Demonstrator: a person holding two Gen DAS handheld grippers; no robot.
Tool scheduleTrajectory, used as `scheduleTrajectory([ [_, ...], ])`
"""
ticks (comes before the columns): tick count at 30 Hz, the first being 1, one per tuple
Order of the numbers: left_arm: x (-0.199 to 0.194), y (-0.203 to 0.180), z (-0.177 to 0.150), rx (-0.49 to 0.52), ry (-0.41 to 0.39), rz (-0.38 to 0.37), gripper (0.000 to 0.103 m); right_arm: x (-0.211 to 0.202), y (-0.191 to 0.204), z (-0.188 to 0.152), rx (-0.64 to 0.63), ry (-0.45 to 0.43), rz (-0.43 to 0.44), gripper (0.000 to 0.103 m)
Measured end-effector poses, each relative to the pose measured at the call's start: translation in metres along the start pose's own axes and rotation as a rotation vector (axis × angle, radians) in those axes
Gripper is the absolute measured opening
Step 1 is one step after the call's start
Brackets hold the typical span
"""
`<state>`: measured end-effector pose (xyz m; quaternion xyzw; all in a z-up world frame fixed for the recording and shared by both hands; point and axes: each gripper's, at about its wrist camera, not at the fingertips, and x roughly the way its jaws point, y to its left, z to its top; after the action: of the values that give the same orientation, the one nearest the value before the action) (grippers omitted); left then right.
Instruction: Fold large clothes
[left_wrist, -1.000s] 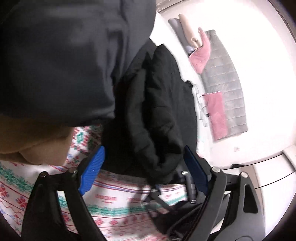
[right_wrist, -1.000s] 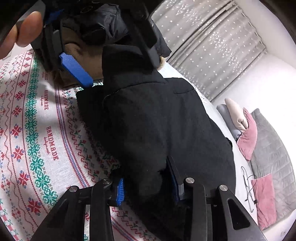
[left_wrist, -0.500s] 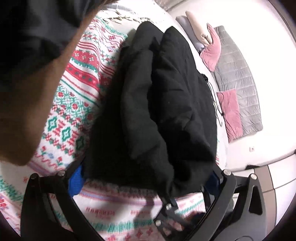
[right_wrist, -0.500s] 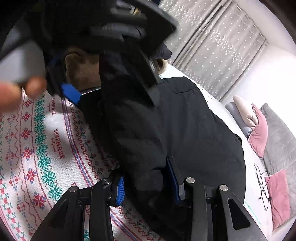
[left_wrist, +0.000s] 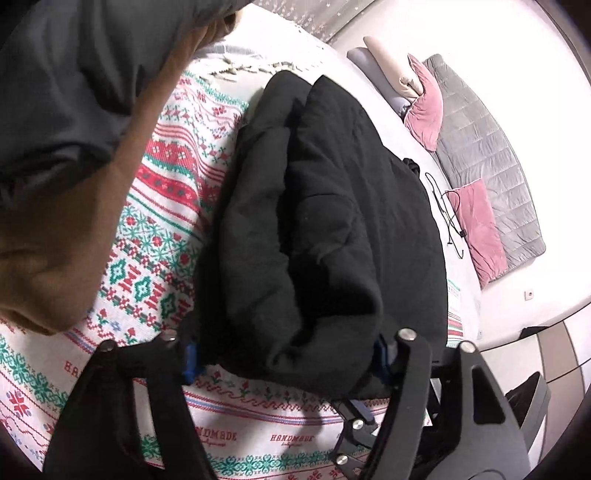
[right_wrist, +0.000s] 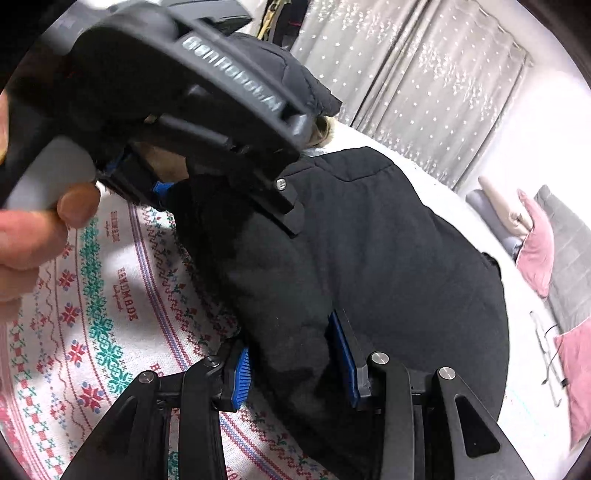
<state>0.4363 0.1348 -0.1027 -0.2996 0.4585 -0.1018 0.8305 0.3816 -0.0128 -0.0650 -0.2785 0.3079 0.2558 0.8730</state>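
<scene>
A large black padded coat (left_wrist: 332, 206) lies lengthwise on a white knitted blanket with red and green patterns (left_wrist: 155, 236). My left gripper (left_wrist: 286, 358) straddles a thick rolled fold at the coat's near end. Its jaws are closing, and the blue pads (left_wrist: 190, 360) press into the fabric on both sides. In the right wrist view, my right gripper (right_wrist: 291, 365) is shut on another fold of the coat (right_wrist: 388, 258), near its edge. The left gripper (right_wrist: 221, 195) shows there too, held by a hand (right_wrist: 33, 236), farther along the same edge.
Dark grey and brown cloth (left_wrist: 74, 110) hangs close to the lens at the upper left. A puffy black jacket (right_wrist: 295, 85) lies beyond the coat. Pink cushions (left_wrist: 476, 225), a grey quilted mat (left_wrist: 491, 147) and a black cable (left_wrist: 447, 218) lie to the right, with grey curtains (right_wrist: 424, 92) behind.
My left gripper moved forward over the coat's rolled end, and its jaws narrowed around the fold. The right gripper kept its hold and shifted slightly with the coat.
</scene>
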Motion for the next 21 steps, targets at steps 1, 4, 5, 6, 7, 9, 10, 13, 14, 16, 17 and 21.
scheduleTrajectory([
  [1,0.001,0.000,0.000,0.009,-0.009,0.012,0.061,0.001,-0.002,0.000,0.008,0.001,0.007,0.039],
  [4,0.000,-0.007,0.000,0.026,-0.026,0.036,0.055,0.002,-0.007,0.002,0.013,0.008,0.016,0.040],
  [5,-0.001,-0.007,0.000,0.030,-0.031,0.039,0.055,0.001,-0.011,0.003,0.024,0.012,0.035,0.041],
  [6,-0.001,-0.006,0.000,0.031,-0.037,0.042,0.054,0.001,-0.015,0.002,0.039,0.017,0.054,0.042],
  [7,0.008,-0.013,0.003,0.029,-0.042,0.045,0.052,-0.002,-0.022,0.003,0.074,0.028,0.102,0.045],
  [9,0.010,-0.009,0.006,0.017,-0.044,0.036,0.051,-0.012,-0.049,0.007,0.184,0.042,0.244,0.049],
  [10,0.009,-0.005,0.006,0.008,-0.040,0.027,0.051,-0.021,-0.074,0.008,0.281,0.015,0.338,0.051],
  [13,0.009,-0.005,0.006,0.011,-0.040,0.029,0.051,-0.049,-0.162,-0.005,0.601,-0.105,0.446,0.081],
  [14,0.010,-0.007,0.005,0.021,-0.045,0.039,0.051,-0.050,-0.188,-0.015,0.698,-0.119,0.434,0.093],
  [16,0.006,-0.007,0.003,0.027,-0.049,0.046,0.051,-0.034,-0.246,-0.049,0.910,-0.099,0.451,0.094],
  [17,0.007,-0.007,0.003,0.026,-0.050,0.048,0.051,-0.018,-0.271,-0.068,0.994,-0.084,0.487,0.094],
  [21,0.009,-0.010,0.002,0.040,-0.058,0.071,0.052,0.043,-0.329,-0.119,1.280,-0.039,0.542,0.094],
])
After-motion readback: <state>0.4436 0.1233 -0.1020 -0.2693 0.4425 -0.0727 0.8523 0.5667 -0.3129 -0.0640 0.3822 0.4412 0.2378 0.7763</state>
